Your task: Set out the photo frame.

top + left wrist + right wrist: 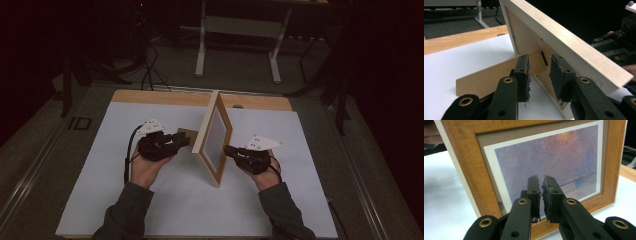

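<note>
I see the picture frame [214, 136] standing mid-table [150, 210], propped on its back stand [499, 75]. My left hand-held gripper [540, 75] sits behind it, jaws apart, possibly touching the stand. My right hand-held gripper [541, 195] faces the print, jaws closed and empty.

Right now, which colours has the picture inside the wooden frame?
Hazy purple and blue, with an orange glow near the top of the picture, inside a white border; the right gripper view shows it best.

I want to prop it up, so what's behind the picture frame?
Behind the picture frame a brown stand slants down to the table. Its hinge is hidden by the left gripper.
</note>
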Available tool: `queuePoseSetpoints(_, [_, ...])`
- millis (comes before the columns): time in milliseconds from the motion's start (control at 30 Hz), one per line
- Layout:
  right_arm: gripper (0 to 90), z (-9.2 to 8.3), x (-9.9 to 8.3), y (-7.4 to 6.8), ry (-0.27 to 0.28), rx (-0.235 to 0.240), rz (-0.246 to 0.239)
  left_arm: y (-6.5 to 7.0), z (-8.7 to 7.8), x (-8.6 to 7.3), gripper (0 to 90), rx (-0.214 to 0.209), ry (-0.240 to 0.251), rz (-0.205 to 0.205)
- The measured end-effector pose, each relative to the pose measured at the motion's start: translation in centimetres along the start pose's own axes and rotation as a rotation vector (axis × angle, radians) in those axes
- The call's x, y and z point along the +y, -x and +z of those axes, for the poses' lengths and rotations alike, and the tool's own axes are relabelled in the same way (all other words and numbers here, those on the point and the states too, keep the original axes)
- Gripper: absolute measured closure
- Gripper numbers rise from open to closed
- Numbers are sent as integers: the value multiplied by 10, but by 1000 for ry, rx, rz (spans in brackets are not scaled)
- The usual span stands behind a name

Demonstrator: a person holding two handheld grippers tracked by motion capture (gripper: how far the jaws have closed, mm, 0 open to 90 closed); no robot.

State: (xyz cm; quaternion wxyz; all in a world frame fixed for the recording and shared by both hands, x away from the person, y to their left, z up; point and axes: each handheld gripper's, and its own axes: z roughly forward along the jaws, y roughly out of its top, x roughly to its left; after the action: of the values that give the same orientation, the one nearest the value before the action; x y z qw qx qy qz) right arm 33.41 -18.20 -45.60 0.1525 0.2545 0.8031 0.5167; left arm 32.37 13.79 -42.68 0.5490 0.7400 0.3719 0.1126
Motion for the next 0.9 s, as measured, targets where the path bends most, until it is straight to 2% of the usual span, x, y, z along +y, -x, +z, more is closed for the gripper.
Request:
queuePoseSetpoints(200, [828, 0, -1, 3, -3, -8, 7, 2, -5, -8, 670, -24, -16, -2])
queuePoseSetpoints(367, [823, 0, -2, 3, -3, -9, 12, 4, -8, -14, 630, -10, -30, 30])
queuePoseSetpoints(500, [820, 0, -2, 4, -4, -12, 13, 8, -13, -17, 592, -7, -35, 36])
queuePoseSetpoints(733, [811, 0, -3, 5, -5, -14, 14, 20, -16, -23, 516, -29, -44, 55])
queuePoseSetpoints(900, [803, 1, -3, 4, -7, -15, 17, 28, -17, -24, 470, -58, -37, 49])
